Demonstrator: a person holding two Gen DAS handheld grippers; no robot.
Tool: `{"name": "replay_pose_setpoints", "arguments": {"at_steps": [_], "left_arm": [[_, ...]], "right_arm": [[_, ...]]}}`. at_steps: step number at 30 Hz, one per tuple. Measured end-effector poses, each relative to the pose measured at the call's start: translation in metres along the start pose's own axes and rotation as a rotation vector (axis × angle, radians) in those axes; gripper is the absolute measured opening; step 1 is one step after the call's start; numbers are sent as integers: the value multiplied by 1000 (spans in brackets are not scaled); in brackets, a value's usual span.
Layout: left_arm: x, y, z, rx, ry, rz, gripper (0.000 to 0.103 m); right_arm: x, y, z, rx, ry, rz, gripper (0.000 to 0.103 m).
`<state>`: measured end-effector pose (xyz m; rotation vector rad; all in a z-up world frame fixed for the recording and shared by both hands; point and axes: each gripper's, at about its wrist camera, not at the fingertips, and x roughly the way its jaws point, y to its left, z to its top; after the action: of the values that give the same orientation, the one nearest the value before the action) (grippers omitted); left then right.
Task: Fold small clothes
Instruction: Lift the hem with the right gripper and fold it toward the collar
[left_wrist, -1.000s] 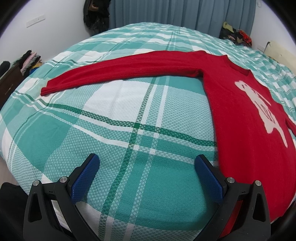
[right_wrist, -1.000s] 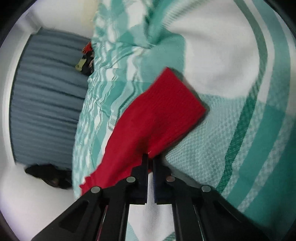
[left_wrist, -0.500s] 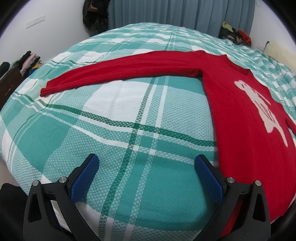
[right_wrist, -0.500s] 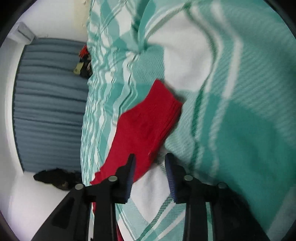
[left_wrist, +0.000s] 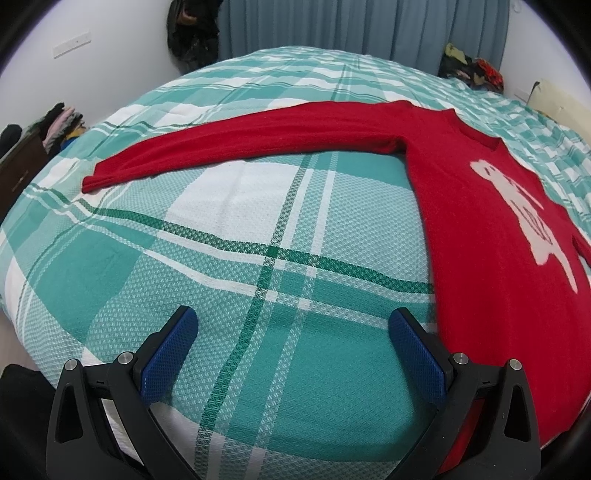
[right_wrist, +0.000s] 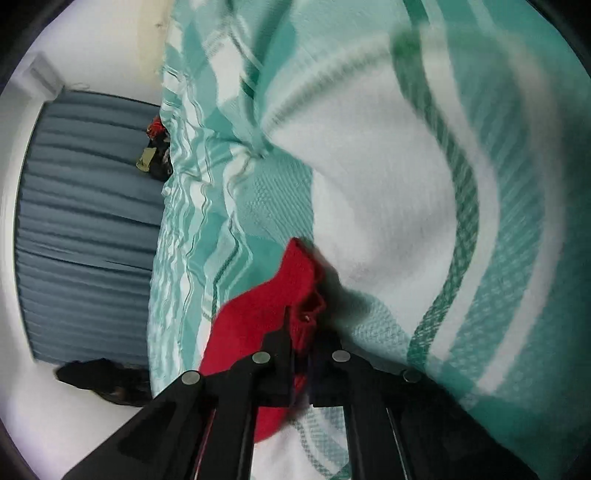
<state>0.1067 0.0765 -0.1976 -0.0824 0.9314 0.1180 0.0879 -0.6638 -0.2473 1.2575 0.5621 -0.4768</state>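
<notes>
Bed (left_wrist: 229, 280) with green plaid cover: red sweater (left_wrist: 491, 258) flat toward right edge, one sleeve spread. Right gripper (right_wrist: 301, 332) reopened, jaws just reclosed, now clamped on other sleeve's cuff (right_wrist: 295, 291), regrasp done, sleeve fold likely next. Left gripper (left_wrist: 293, 347) apart, empty, unmoved.

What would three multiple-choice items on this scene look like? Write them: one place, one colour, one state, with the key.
1. The red sweater lies on: A the plaid bedspread; B the floor; C a chair.
2. The left claw has pads coloured: A yellow; B blue; C white.
3. The right claw is: A wide open; B shut on nothing; C shut on the sleeve.

Key: 1 A, the sweater is spread flat on the green-and-white plaid. 2 B, both inner faces show blue. 3 C, its jaws have just been closing and red knit is pinched between them.
</notes>
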Motion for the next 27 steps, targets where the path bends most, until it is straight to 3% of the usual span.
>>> {"name": "replay_pose_setpoints", "arguments": {"at_steps": [3,6,10,14,18,20,21,22,23,24,25,27], "left_arm": [[0,0,0,-1,-1,0,103],[0,0,1,-3,0,0,103],[0,1,1,-10,2,-3,103],[-1,3,2,-12,5,-15,103],[-1,5,3,-5,12,-31,103],[-1,5,3,-2,15,-35,103],[0,5,3,-1,16,-35,103],[0,5,3,0,16,-35,103],[0,5,3,0,17,-36,103],[-1,5,3,0,18,-37,103],[-1,5,3,0,19,-40,103],[-1,6,3,0,19,-43,103]], "right_arm": [[-14,30,-2,-109,-32,7,4],[-25,84,-5,-216,-15,97,4],[-25,204,-32,-436,77,228,4],[-21,311,-107,-652,193,362,4],[2,372,-198,-790,324,437,4],[34,390,-250,-839,424,468,7],[43,389,-269,-843,486,476,15],[62,388,-289,-838,580,464,41],[86,382,-309,-818,701,404,56],[98,377,-317,-802,754,378,70],[104,371,-320,-789,777,373,70],[104,359,-306,-776,743,391,70]]}}
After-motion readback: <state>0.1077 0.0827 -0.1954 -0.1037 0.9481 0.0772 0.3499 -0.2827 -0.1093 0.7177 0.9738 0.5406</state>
